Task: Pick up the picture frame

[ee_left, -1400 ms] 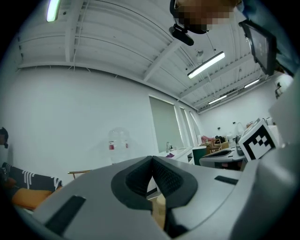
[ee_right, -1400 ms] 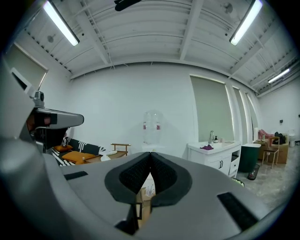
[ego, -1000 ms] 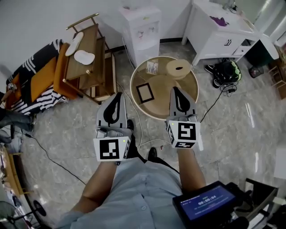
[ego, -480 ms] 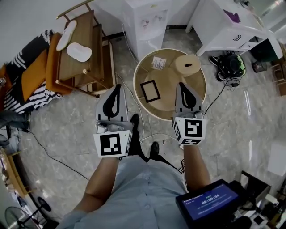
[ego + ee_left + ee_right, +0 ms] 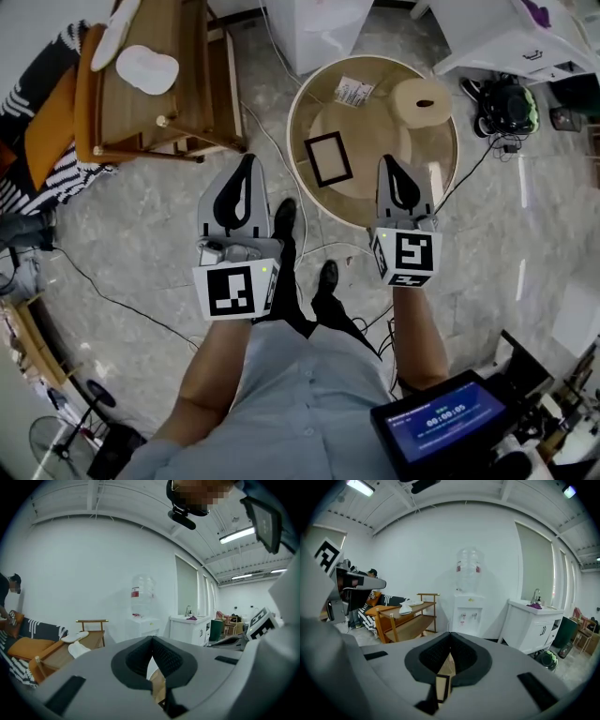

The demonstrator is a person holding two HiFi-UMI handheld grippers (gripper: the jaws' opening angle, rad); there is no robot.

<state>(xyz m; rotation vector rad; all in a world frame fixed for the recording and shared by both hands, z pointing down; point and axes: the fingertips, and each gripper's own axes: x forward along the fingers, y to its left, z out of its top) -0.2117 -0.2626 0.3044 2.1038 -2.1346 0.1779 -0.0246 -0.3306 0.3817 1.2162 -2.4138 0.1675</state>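
A small black picture frame (image 5: 329, 159) lies flat on a low round wooden table (image 5: 309, 112), left of its middle. My left gripper (image 5: 248, 161) hangs over the floor just left of the table's edge, jaws shut and empty. Over the table's near edge, to the right of the frame, my right gripper (image 5: 388, 163) is also shut and empty. In the right gripper view the frame (image 5: 440, 688) shows through the gap below the closed tips of the right gripper (image 5: 450, 633). The left gripper (image 5: 152, 638) points toward a water dispenser at the wall.
On the table also lie a round tan roll (image 5: 422, 98) and a small printed packet (image 5: 354, 91). A wooden shelf trolley (image 5: 159, 84) stands at the left, a water dispenser (image 5: 323, 28) behind the table, a white cabinet (image 5: 525, 47) at the right. Cables (image 5: 281, 197) run across the floor.
Both grippers have sunk and moved forward toward the table. The table and frame now sit closer and higher in the head view. Both pairs of jaws stay shut.
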